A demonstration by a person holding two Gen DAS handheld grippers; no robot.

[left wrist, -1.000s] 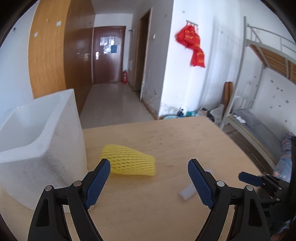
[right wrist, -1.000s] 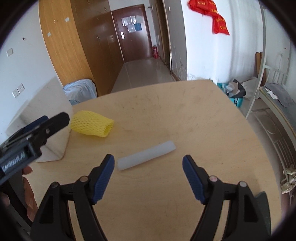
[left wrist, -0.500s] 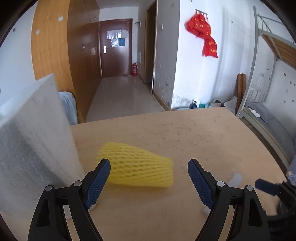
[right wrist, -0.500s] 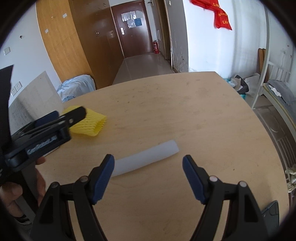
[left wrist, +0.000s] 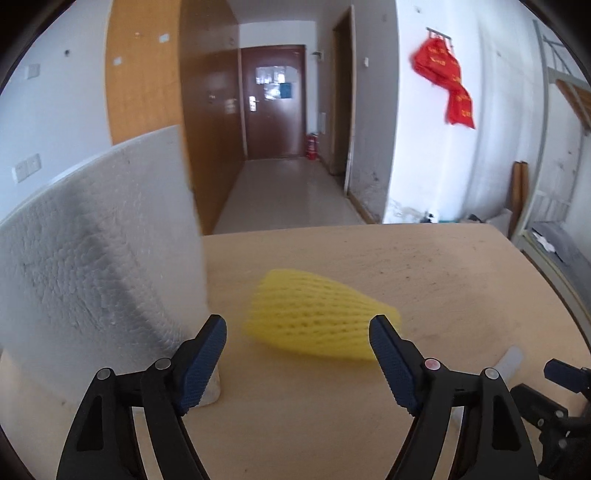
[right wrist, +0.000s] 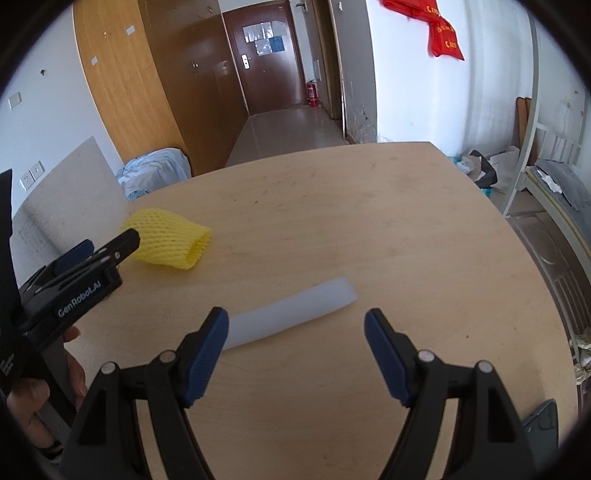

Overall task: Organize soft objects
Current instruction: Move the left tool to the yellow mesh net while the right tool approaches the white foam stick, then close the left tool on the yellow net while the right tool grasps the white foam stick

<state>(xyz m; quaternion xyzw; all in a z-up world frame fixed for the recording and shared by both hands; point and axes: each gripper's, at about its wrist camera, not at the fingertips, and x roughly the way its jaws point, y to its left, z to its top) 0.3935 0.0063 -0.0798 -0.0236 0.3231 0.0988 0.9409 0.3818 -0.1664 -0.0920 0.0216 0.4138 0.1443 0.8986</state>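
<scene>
Now the left gripper (left wrist: 297, 334) is seen with its blue-padded fingers (left wrist: 202, 363) spread wide, nothing held between them. Right ahead of it, lying on its side on the wooden table (left wrist: 424, 266), is the yellow foam net sleeve (left wrist: 319, 319); its wide open end is turned toward the right finger. The sleeve looks a little smeared in the left wrist view, so whether the right pad touches it cannot be told for certain. To the left, a white foam box (left wrist: 92, 258) is stood on the table, its rough wall close beside the left finger and just beside the sleeve.

Over on the other side, the right gripper (right wrist: 295, 328) is also held with its fingers parted, empty. Between and just beyond its tips a white foam tube (right wrist: 291, 315) is laid flat on the table, slanted, its near end by the left finger and its far end angled up to the right. Nothing is gripped here either.

From the right wrist view the left gripper's black body is seen low at the left edge, one tip reaching up to the yellow sleeve, with the person's hand (right wrist: 40, 387) wrapped around its handle. Sleeve and tube are set apart on the tabletop. Behind, a brown door (right wrist: 267, 59) and a red banner (right wrist: 441, 35) on the white wall are picked out.
</scene>
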